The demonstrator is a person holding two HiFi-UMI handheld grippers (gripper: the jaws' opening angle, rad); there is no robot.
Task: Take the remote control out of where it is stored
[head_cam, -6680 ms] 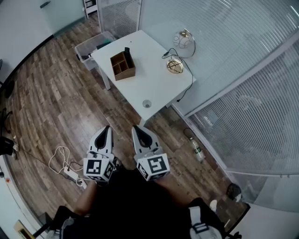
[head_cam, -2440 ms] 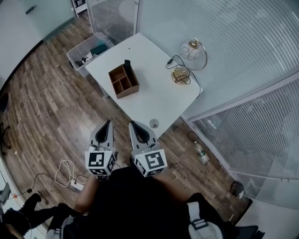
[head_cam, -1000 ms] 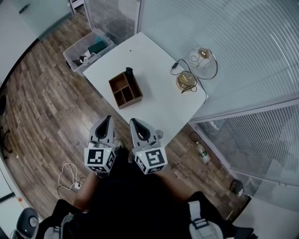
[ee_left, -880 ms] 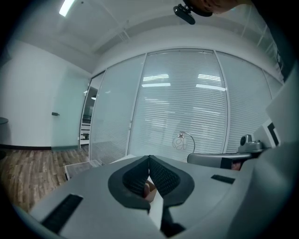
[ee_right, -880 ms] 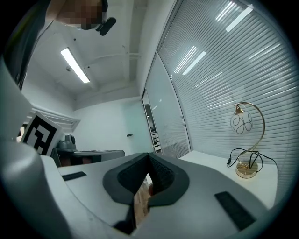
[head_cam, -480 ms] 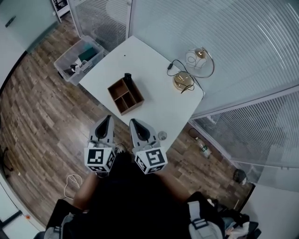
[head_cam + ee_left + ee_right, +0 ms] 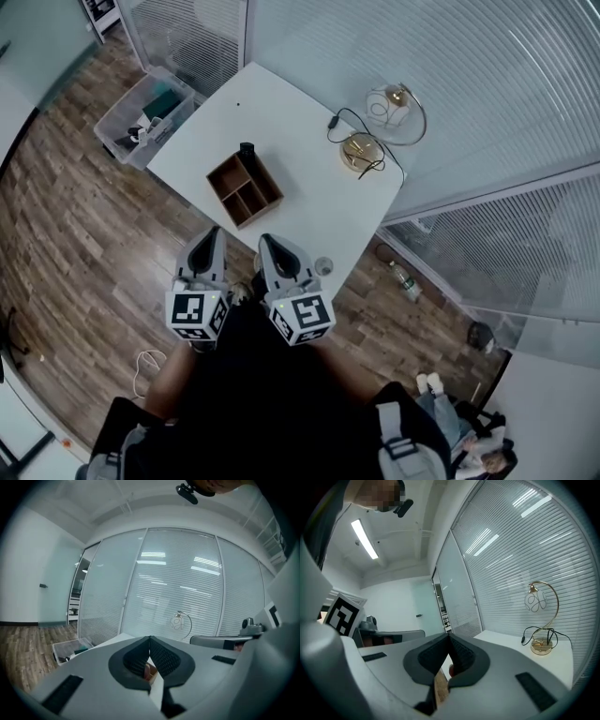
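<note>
Still pressed together on nothing, the jaws of the left gripper (image 7: pixel 212 238) and right gripper (image 7: pixel 266 244) had come closer to the wooden box (image 7: pixel 246 192) on the table (image 7: pixel 291 124), so the reach was only starting. Untouched, the remote control (image 7: pixel 247 150) stood on end in the box's far corner slot, long axis upright, top pointing up.
</note>
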